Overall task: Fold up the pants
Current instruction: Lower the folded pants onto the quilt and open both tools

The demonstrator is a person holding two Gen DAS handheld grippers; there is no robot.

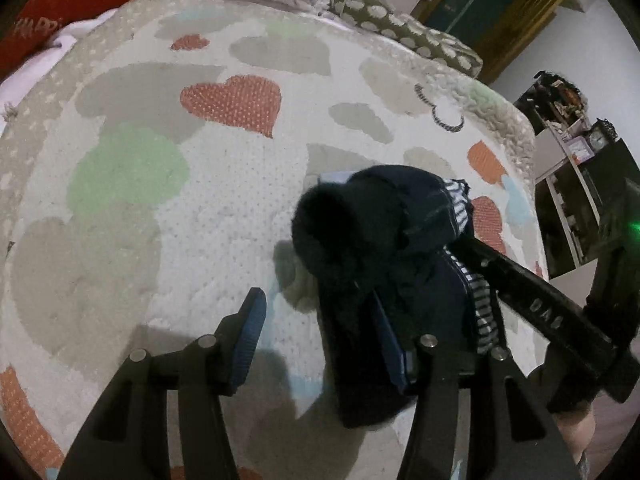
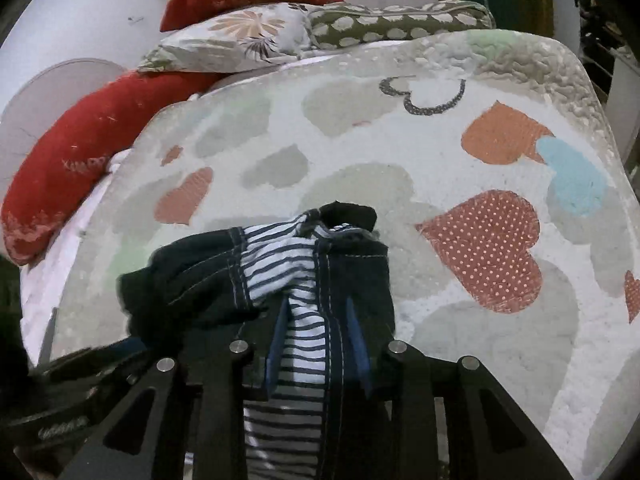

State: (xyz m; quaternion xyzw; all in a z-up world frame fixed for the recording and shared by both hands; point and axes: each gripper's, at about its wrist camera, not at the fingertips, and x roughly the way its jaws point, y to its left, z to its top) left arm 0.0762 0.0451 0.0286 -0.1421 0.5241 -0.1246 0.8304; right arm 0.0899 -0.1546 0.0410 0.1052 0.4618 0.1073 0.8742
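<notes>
Bed with heart-print blanket (image 1: 224,208) under me | right gripper (image 2: 318,344) clamped on dark pants (image 2: 352,280), striped lining (image 2: 300,344) between its pads | my left gripper (image 1: 320,344) stands apart, pants draped over its right finger only | red pillow (image 2: 80,152) far behind

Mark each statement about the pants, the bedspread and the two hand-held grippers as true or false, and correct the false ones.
1. The pants are dark with a striped lining. True.
2. The right hand-held gripper is empty. False: pants fabric sits between its blue pads.
3. The bedspread is plain white. False: it carries hearts in several colours.
4. The left hand-held gripper has visible space beside its left finger. True.
5. Pillows lie at the far end of the bed. True.
</notes>
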